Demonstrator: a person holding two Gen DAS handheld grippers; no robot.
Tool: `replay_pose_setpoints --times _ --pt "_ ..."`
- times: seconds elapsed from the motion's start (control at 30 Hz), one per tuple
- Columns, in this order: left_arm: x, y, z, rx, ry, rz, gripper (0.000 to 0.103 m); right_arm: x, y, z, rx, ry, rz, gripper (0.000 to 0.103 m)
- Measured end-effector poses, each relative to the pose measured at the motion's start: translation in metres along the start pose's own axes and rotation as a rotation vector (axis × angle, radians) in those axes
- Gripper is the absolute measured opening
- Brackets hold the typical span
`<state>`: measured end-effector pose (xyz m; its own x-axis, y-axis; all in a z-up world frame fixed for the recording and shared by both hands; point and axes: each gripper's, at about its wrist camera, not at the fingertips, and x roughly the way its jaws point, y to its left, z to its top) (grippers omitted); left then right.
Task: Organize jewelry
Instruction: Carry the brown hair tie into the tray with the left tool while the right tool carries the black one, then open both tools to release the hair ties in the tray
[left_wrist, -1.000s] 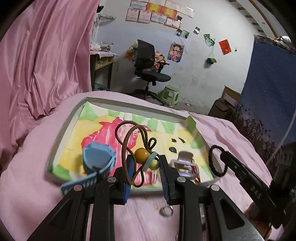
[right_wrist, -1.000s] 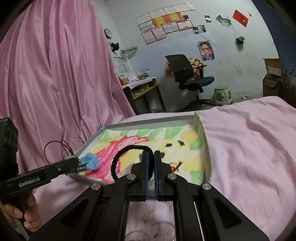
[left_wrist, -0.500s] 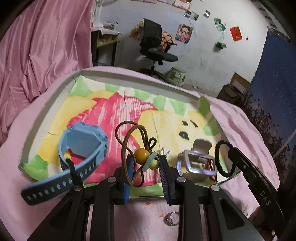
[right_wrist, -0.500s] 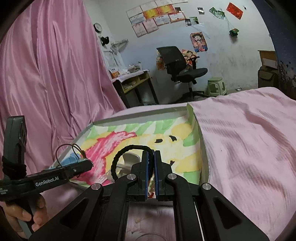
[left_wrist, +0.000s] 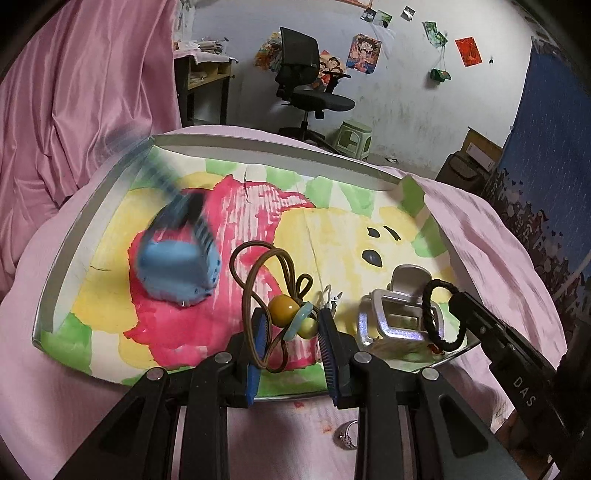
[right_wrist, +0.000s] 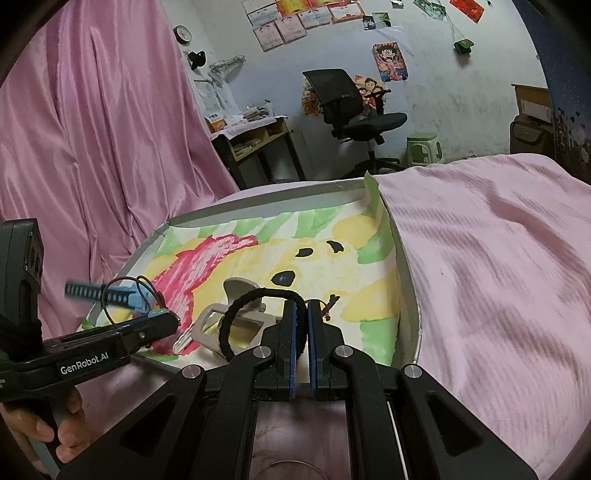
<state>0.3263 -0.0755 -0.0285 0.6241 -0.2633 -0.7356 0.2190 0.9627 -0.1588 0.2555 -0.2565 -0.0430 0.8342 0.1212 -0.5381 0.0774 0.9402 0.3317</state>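
Between the jaws of the left gripper (left_wrist: 291, 332) a brown hair tie (left_wrist: 258, 280) is held; the jaws are closed part-way on it, with its loops of thin brown cord standing up above the pads and one loop hanging below. On the cord an amber bead (left_wrist: 282, 305), a pale green bead and a light blue disc are strung, and these sit right between the blue pads. The jaws of the right gripper (right_wrist: 301, 325) are pressed almost fully together on a black hair tie (right_wrist: 243, 306), a braided cord ring that is pinched at its right side and stands out to the left of the pads.

Both ties are held above the near edge of a shallow tray (left_wrist: 70, 258) with grey walls, whose floor is lined with a painted sheet (left_wrist: 332, 229) in pink, yellow and green. Inside the tray, directly behind the black ring, a silver claw hair clip (left_wrist: 395, 314) is seen lying near the front right corner. On the left half of the lining a light blue watch (left_wrist: 173, 266) with a perforated strap is seen, blurred, so its exact pose cannot be told. A small red-and-dark trinket (right_wrist: 328, 304) lies on the lining just beyond the right jaws.

The tray rests on a bed covered in pink cloth (right_wrist: 498, 277). Outside the tray, on the cloth below the left jaws, a silver ring (left_wrist: 347, 435) is lying.
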Motion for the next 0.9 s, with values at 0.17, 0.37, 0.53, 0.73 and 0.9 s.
replay_pose_setpoints --times 0.17,0.37,0.53,0.73,0.9 --pt "-0.002 0.001 0.000 -0.006 -0.005 -0.009 0.027 0.001 -0.002 0.000 0.010 0.003 -0.001 0.006" --pt "-0.013 0.007 -0.004 -0.041 -0.035 -0.032 0.036 0.000 -0.002 0.000 0.009 0.002 0.000 0.012" --pt "-0.026 0.014 -0.008 -0.078 -0.073 -0.044 0.038 -0.006 0.000 0.001 -0.003 -0.021 -0.002 0.025" --pt "-0.054 0.017 -0.015 -0.093 -0.168 -0.031 0.062 -0.021 0.014 0.002 -0.058 -0.055 -0.014 0.037" --pt "-0.078 0.013 -0.022 -0.059 -0.227 -0.013 0.072 -0.041 0.022 0.002 -0.104 -0.096 -0.018 0.046"
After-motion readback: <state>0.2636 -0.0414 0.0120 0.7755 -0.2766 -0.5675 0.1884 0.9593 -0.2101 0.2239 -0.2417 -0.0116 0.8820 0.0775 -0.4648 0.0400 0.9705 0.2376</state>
